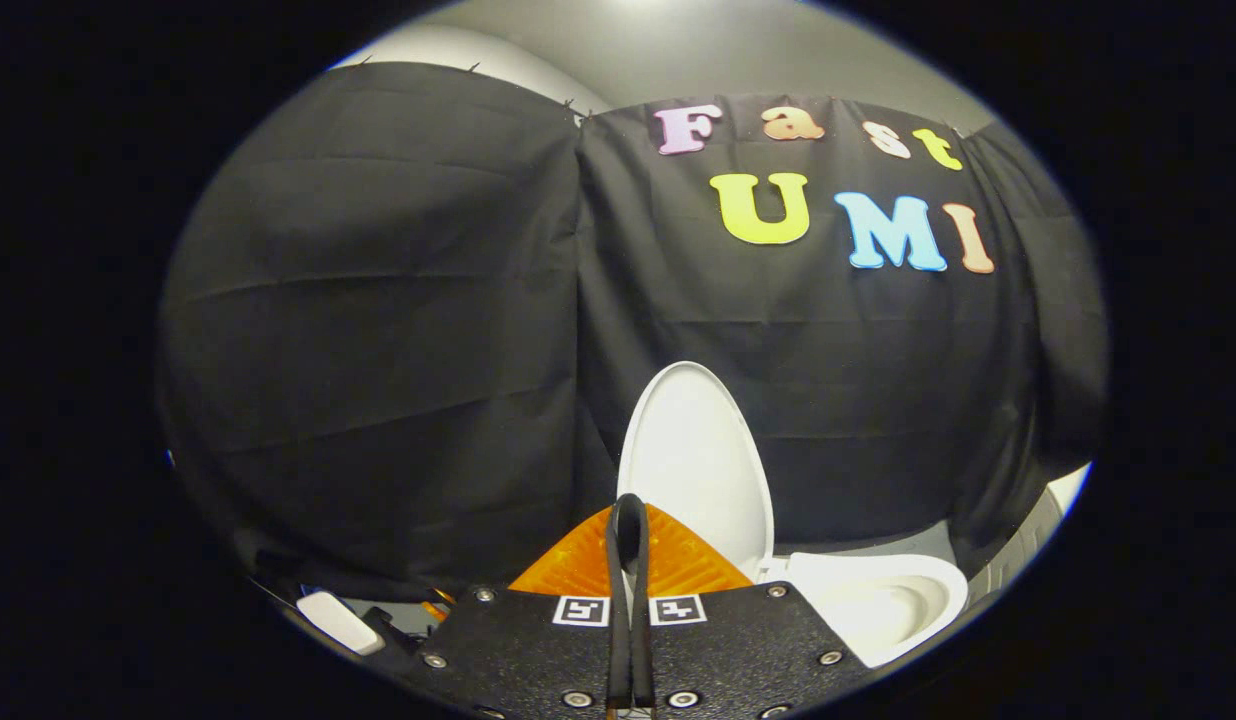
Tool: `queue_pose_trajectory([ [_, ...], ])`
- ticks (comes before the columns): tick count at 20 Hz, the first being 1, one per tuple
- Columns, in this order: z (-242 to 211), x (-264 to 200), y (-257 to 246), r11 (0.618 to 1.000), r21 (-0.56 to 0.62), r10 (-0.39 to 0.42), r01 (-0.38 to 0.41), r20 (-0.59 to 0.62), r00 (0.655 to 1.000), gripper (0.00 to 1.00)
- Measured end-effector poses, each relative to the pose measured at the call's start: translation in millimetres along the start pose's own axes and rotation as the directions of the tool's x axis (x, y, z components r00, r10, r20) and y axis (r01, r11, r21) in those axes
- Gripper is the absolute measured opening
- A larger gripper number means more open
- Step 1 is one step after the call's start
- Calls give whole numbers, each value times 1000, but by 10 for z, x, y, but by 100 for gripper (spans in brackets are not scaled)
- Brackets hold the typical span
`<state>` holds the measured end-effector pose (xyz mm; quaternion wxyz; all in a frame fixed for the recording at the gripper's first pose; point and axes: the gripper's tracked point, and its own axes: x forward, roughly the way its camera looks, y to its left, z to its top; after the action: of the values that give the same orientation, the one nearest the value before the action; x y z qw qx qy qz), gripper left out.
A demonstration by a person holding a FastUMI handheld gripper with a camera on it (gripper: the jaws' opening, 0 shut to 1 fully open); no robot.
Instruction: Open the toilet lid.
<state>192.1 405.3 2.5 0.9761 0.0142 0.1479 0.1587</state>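
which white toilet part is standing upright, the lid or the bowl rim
The lid: it stands raised against the black cloth just beyond the closed, empty fingers. The bowl rim lies flat and open, off to the side of the fingers.

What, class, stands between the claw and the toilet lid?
Nothing visible. The claw is shut, fingers together, and the lid stands upright just beyond them, already raised over the bowl.
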Motion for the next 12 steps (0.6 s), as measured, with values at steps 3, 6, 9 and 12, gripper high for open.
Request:
queue_pose_trajectory([
  [3,42,-45,40,993,-111,49,-47,11,999,6],
  [6,15,-269,107,992,-92,91,-86,56,994,49],
  [9,236,-569,196,986,-131,115,-99,121,986,94],
  [12,406,-937,120,978,-199,96,-59,178,979,95],
])
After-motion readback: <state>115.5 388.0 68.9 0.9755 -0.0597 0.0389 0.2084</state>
